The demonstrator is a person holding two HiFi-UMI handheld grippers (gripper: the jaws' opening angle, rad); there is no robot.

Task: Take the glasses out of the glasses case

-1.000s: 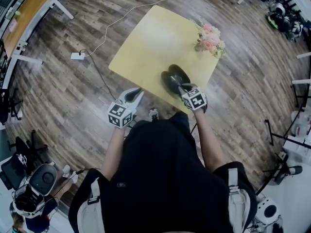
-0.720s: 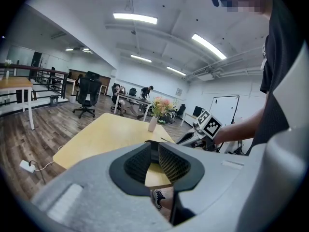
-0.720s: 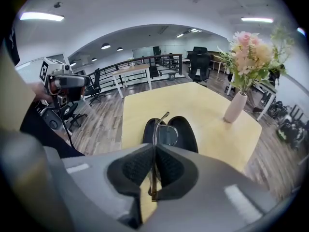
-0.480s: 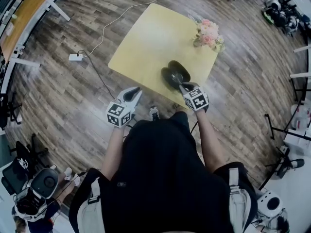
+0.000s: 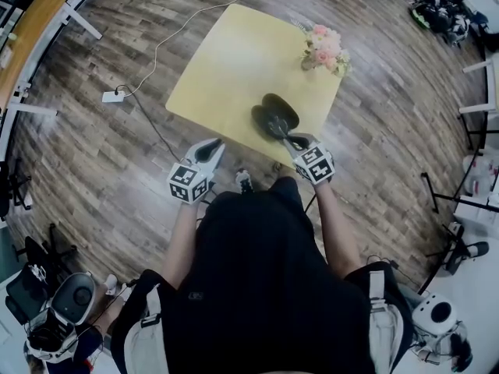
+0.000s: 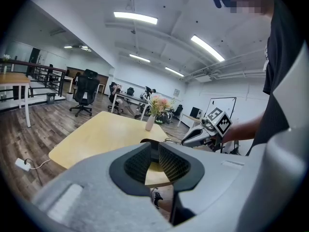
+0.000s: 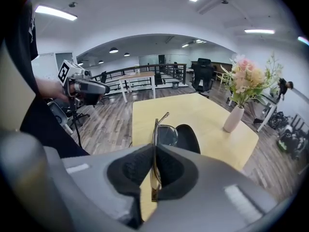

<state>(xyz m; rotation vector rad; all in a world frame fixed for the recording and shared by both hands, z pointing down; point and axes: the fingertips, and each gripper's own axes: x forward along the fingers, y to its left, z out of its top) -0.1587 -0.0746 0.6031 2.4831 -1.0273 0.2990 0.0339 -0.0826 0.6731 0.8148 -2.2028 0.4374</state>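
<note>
**A:** Starting at the left, what is the left gripper point(image 5: 212, 146) doing?

**B:** It hangs off the near left edge of the table point(image 5: 234, 61), touching nothing. In the left gripper view its jaws stand a little apart, with only bare tabletop showing between them. It has no part in the task at this moment.

**A:** And at the middle of the table?

**B:** The glasses case point(image 5: 271, 117) lies open near the table's near right edge, both dark halves spread flat. The glasses point(image 7: 164, 132) are at its near end, and the right gripper view shows them edge-on, with one lens in front of the dark case.

**A:** So the right gripper point(image 7: 153, 151) has them?

**B:** Yes. Its jaws are pressed together on the thin frame, which runs straight out between them toward the case. The step looks like the lift-out itself: the grasp is made, but neither view settles whether the glasses are fully clear of the case.

**A:** What does the next move call for?

**B:** Probably a slow, level draw up and toward the person, so that nothing snags on the case rim, then setting the glasses down on open tabletop. The frame is slim and pinched on edge, so it could twist in the jaws. There is free room to the left, while the vase of flowers point(image 5: 321, 47) stands at the far right corner, well apart.
</note>
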